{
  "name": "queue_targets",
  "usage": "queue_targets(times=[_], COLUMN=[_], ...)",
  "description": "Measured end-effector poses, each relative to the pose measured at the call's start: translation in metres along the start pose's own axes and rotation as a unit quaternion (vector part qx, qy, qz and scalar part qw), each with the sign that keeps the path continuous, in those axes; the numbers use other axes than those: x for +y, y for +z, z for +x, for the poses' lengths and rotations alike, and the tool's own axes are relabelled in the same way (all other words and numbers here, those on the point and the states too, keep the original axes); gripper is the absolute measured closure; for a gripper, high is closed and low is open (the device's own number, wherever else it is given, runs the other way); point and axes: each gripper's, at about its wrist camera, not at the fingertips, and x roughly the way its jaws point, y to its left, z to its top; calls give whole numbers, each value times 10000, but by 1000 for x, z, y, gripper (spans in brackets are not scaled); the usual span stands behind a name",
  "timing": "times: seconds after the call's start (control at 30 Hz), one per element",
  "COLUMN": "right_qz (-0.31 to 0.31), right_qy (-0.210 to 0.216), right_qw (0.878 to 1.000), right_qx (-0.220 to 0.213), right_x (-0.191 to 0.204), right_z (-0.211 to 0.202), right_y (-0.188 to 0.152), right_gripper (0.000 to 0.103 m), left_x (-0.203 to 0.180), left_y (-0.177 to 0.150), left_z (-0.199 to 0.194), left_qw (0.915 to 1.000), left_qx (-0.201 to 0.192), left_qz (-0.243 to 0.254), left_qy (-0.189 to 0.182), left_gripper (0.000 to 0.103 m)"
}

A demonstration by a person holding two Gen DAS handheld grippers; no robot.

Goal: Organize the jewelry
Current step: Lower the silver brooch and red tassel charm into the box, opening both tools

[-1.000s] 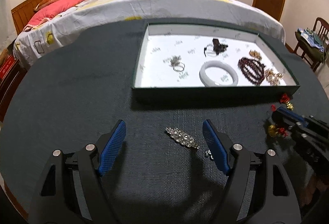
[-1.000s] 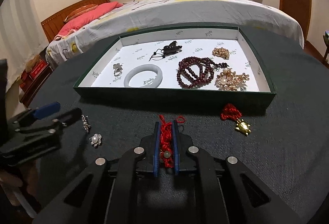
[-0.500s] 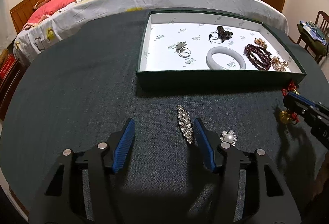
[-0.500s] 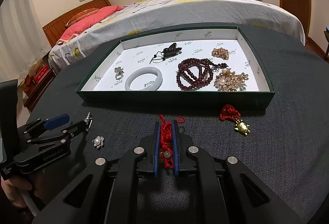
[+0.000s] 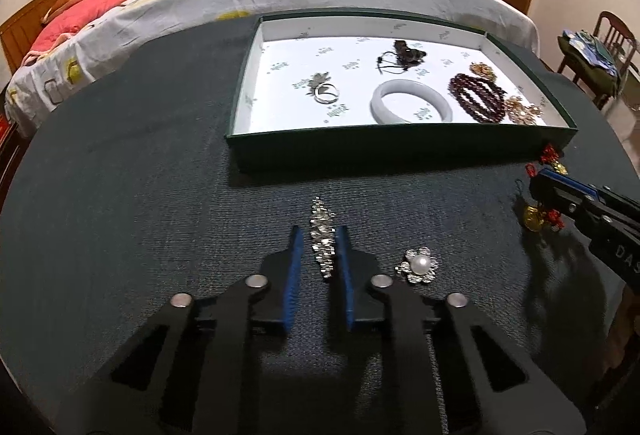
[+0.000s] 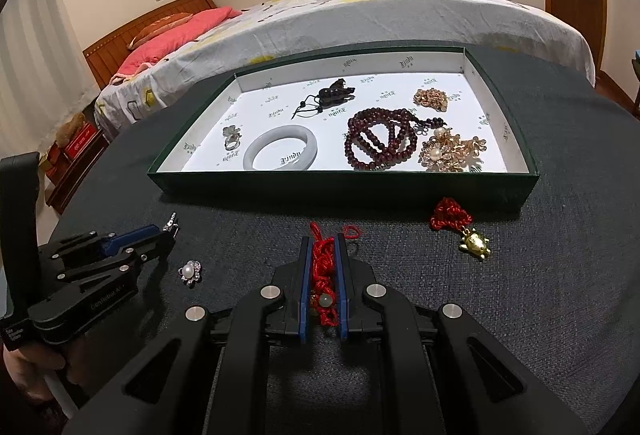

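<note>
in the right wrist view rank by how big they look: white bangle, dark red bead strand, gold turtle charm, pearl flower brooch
1. dark red bead strand
2. white bangle, slightly smaller
3. and 4. gold turtle charm and pearl flower brooch: they look about alike, so unranked. Both lie nearer the camera than the tray pieces.

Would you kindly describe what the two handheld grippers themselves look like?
Both the left gripper and the right gripper are matte black plastic linkages with triangular cut-outs, round silver pivot pins and blue ribbed pads. The left one's side bears small white lettering, too blurred to read.

Both grippers' fingers [image 5: 297,251] closed.
</note>
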Motion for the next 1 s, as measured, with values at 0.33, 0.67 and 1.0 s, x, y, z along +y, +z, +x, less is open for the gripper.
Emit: queue_targets(times=[0.33,0.67,1.0], right_qz=[-15,-111,-244], right_qy=[30,119,185], right_qw=[10000,9993,9961], right_qx=[-62,-329,-825], right_x=[-1,7,17], right_z=[-4,-27,-59], right_y=[1,15,43], right_gripper=[92,92,92], left_x=[4,1,-3], left_y=[2,13,38], left_z=[-6,-35,-63], left_qw=[9999,9987,9951], left_qx=[-120,-493,-962], left_qz=[-59,-56,-103], left_qy=[-27,-70,-191], left_gripper=[91,91,91])
